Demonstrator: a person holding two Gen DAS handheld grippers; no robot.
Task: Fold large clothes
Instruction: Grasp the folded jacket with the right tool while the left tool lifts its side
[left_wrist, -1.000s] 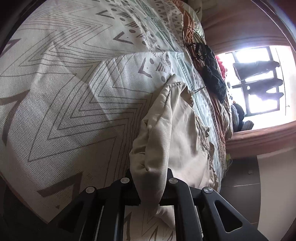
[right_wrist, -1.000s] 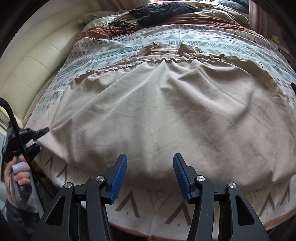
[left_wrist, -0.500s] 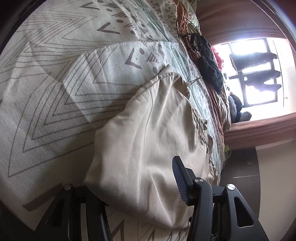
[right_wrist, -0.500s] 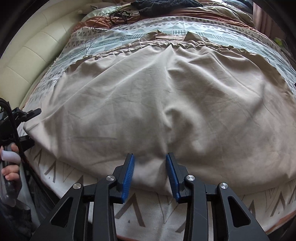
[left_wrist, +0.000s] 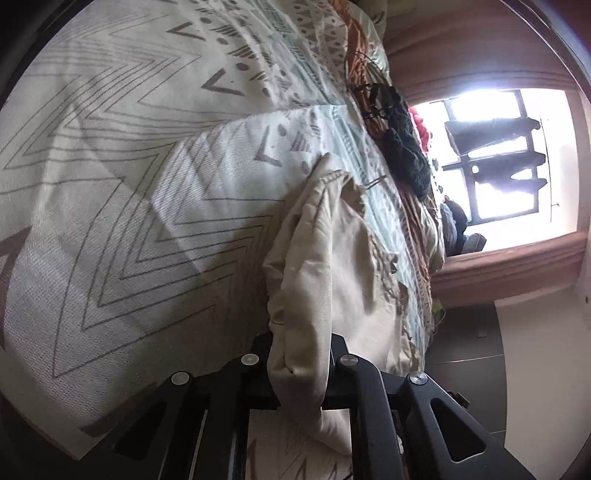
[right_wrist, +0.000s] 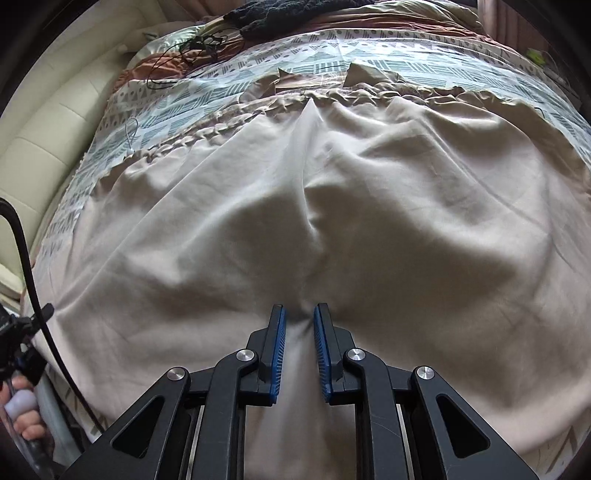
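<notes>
while the large beige cotton garment (right_wrist: 332, 206) lies spread almost to its full width over the bed's chevron-patterned white and grey cover (left_wrist: 122, 206), the fold itself looks barely begun. at the far left of the right wrist view a person's hand (right_wrist: 22, 410) grips the handle of the left gripper (left_wrist: 301, 369) beside the cream padded headboard (right_wrist: 40, 147); in its own view its fingers are closing, clenched on a bunched corner of the beige cloth, which rises in a thick roll between them. moving rightward, the middle of the garment is flat apart from shallow creases and one ridge running up toward its gathered, ruffled far edge (right_wrist: 258, 110). right of centre along the near hem, the right gripper (right_wrist: 299, 350) has its blue ribbed fingers (right_wrist: 277, 354) closing on a small pleat of the same cloth, which they already pinch at the tips. further right the fabric reaches toward the bed's edge, untouched. a dark knitted heap (right_wrist: 280, 14) and a tangle of black cable (right_wrist: 192, 51) sit well beyond the garment. by my reading, both grips on the near edge are about made; lifting that edge, carrying it over to the far edge and every later fold remain.
</notes>
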